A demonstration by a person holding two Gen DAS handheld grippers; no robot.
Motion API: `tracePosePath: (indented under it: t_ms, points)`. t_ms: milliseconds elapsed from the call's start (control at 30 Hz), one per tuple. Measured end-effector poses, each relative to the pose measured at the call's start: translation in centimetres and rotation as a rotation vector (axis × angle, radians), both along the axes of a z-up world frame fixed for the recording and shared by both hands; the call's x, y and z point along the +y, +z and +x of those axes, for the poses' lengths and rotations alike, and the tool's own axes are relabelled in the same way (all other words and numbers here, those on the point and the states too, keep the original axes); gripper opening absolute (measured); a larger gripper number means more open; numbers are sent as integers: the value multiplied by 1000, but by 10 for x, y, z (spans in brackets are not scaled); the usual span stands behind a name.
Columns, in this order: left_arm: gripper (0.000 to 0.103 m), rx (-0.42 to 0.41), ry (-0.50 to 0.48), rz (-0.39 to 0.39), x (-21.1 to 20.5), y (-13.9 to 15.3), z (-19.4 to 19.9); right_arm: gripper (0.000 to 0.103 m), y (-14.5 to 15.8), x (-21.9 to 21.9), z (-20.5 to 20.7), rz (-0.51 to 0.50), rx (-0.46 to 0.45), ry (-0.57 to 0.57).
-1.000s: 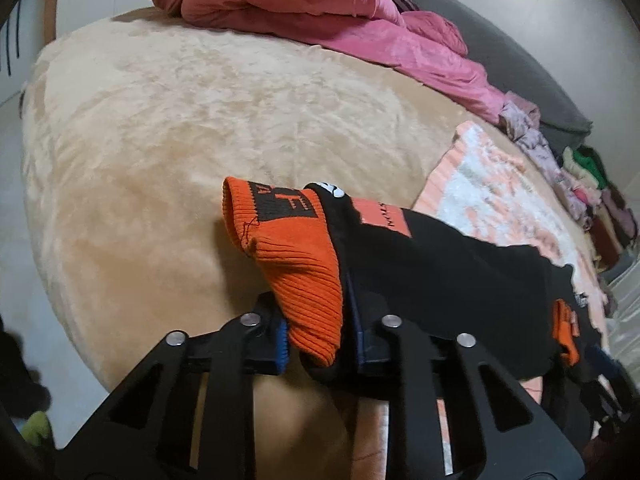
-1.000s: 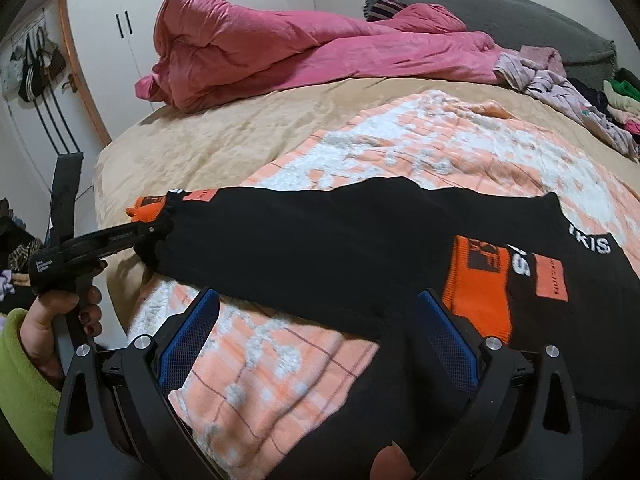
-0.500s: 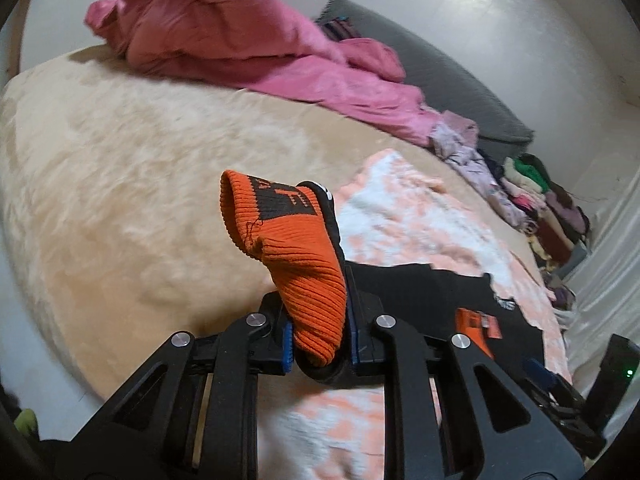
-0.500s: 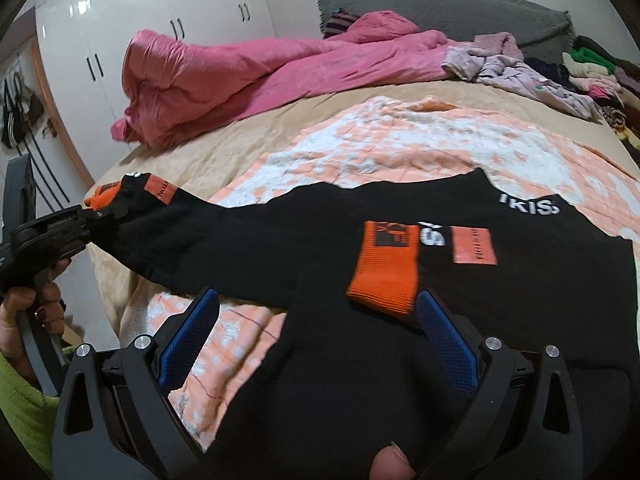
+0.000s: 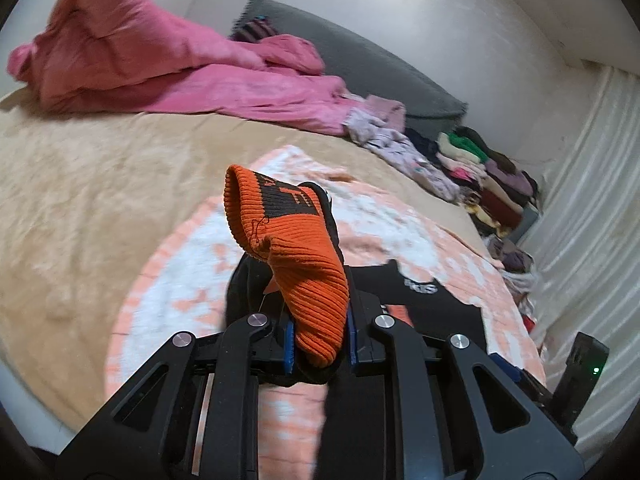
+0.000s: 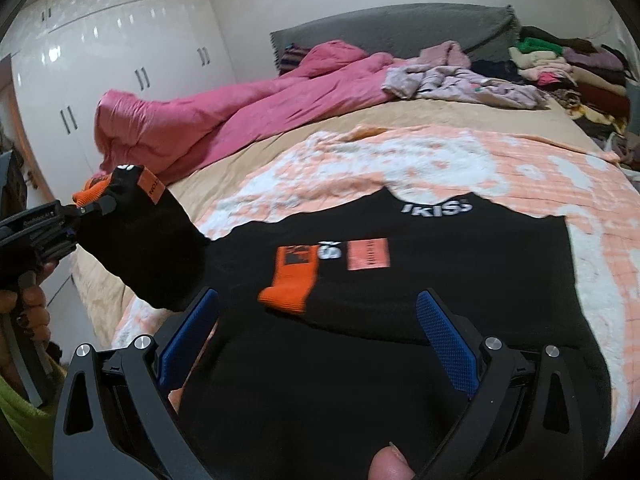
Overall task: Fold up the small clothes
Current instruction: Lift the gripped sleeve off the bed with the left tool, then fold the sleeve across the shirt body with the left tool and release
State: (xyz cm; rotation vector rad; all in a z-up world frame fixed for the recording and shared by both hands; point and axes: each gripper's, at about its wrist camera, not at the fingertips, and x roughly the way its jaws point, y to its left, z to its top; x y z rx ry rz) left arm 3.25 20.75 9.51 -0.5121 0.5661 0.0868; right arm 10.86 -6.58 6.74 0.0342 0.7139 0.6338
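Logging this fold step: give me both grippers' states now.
Left gripper: shut on the orange cuff of the black top.
Right gripper: open, holding nothing.

White letters reading "KIS" stand near the far edge of the black garment; the lettering on its orange cuff and orange patch is too blurred to read

Black 2-finger grippers, blue pads, silver screws, green sleeve.
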Motion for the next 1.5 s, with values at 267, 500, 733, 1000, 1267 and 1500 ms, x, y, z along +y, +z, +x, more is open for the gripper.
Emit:
tracePosePath:
  t_ms: [267, 500, 733, 1000, 1267, 1500]
  points:
    - [11, 14, -110, 19, -53, 6, 36, 98, -1, -51, 5, 33, 4, -92]
    - [11, 60, -200, 56, -105, -7, 63, 98, -5, -93, 8, 62, 9, -171]
    - [11, 130, -284, 76, -145, -33, 86, 98, -14, -130, 12, 78, 24, -253]
    - [43, 176, -375, 108, -182, -55, 92, 98, -25, -157, 16, 84, 53, -318]
    - [50, 180, -313, 178, -168, -53, 85, 99, -40, -139, 19, 81, 110, -258]
    - [68, 203, -197, 275, -139, -58, 77, 98, -65, -88, 19, 45, 233, -136]
